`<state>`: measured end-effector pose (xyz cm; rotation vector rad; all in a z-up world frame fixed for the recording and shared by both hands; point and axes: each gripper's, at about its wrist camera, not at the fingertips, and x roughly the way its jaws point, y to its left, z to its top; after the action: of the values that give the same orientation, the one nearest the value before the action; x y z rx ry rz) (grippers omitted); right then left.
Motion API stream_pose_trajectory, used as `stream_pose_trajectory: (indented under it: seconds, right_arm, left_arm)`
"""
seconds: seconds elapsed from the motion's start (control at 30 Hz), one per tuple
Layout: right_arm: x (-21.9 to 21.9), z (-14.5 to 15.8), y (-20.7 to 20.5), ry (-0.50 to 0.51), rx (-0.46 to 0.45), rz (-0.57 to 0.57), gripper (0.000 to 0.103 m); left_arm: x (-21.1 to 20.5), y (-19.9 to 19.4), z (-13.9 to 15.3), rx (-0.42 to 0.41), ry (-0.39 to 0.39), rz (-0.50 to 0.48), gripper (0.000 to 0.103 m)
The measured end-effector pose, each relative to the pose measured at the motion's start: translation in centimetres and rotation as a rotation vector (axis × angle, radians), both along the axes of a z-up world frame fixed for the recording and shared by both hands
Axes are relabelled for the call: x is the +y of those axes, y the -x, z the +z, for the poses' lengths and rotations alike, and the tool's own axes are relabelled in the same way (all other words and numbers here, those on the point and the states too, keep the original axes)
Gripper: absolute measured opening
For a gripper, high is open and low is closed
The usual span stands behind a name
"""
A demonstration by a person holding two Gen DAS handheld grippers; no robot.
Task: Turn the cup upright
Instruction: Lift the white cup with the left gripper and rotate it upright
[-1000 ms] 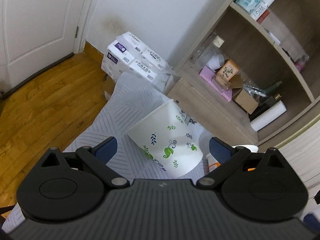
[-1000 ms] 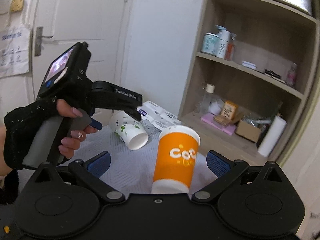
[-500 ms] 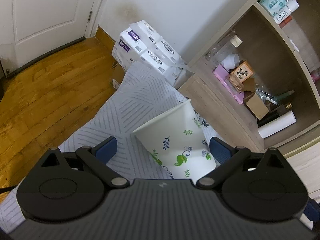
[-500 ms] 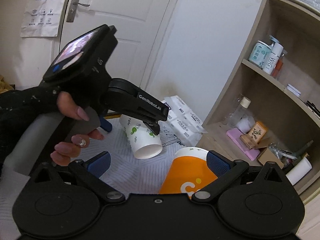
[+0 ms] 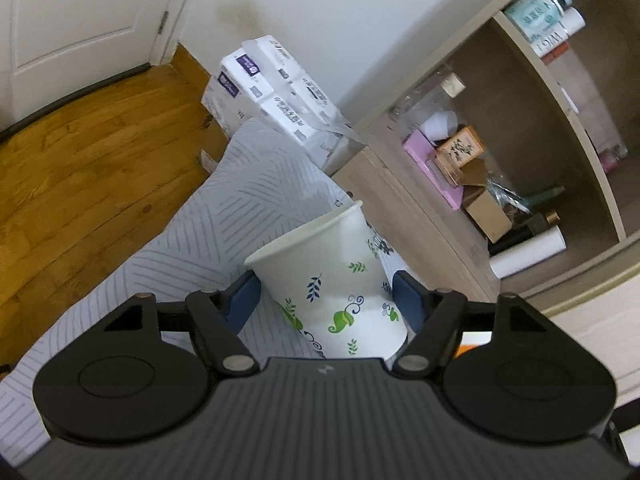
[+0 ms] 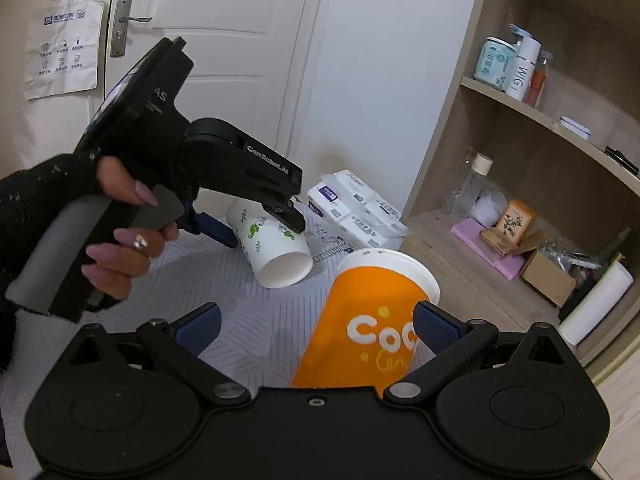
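Closing in from wide apart a second ago, the left gripper (image 5: pixel 326 300) now pinches the leaf-print cup (image 5: pixel 334 280), lifted on its side over the striped cloth (image 5: pixel 208 232). Rightward, the right gripper (image 6: pixel 316 326) stands open around an orange cup (image 6: pixel 372 320). Turning upright likely follows.

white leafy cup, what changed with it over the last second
The left gripper closed in: its blue pads, wide apart a second ago, now press both sides of the white leaf-print paper cup, which is tilted, mouth toward the right camera. The right gripper stays open around the orange paper cup, untouched.
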<state>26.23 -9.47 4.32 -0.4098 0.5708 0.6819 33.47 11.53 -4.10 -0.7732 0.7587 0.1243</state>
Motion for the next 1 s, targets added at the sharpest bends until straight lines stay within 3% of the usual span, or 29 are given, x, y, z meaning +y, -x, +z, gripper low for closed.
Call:
stream_pose_trajectory:
  seconds: [0.17, 0.33, 0.47, 0.6, 0.7, 1.0]
  right_arm:
    - [-0.2, -0.1, 0.4, -0.016, 0.028, -0.006, 0.103]
    - [0.3, -0.7, 1.2, -0.008, 0.050, 0.008, 0.103]
    - [1.0, -0.7, 2.2, 0.009, 0.040, 0.035, 0.103]
    - [1.3, -0.4, 3.4, 0.023, 0.026, 0.067, 0.103]
    - [2.1, -0.5, 4.0, 0.072, 0.008, 0.098, 0.103]
    - [3.0, -1.1, 6.0, 0.171, 0.002, 0.206, 0.103]
  left_arm:
    - [-0.6, 1.6, 0.8, -0.015, -0.018, -0.082, 0.065]
    - [-1.0, 3.0, 0.9, -0.012, 0.018, -0.156, 0.060]
    - [-0.8, 3.9, 0.6, 0.012, 0.119, -0.241, 0.057]
    - [-0.7, 5.2, 0.0, 0.028, 0.151, -0.287, 0.056]
    - [-0.3, 6.1, -0.8, 0.041, 0.219, -0.344, 0.056]
    - [-0.7, 9.4, -1.5, 0.080, 0.286, -0.520, 0.056]
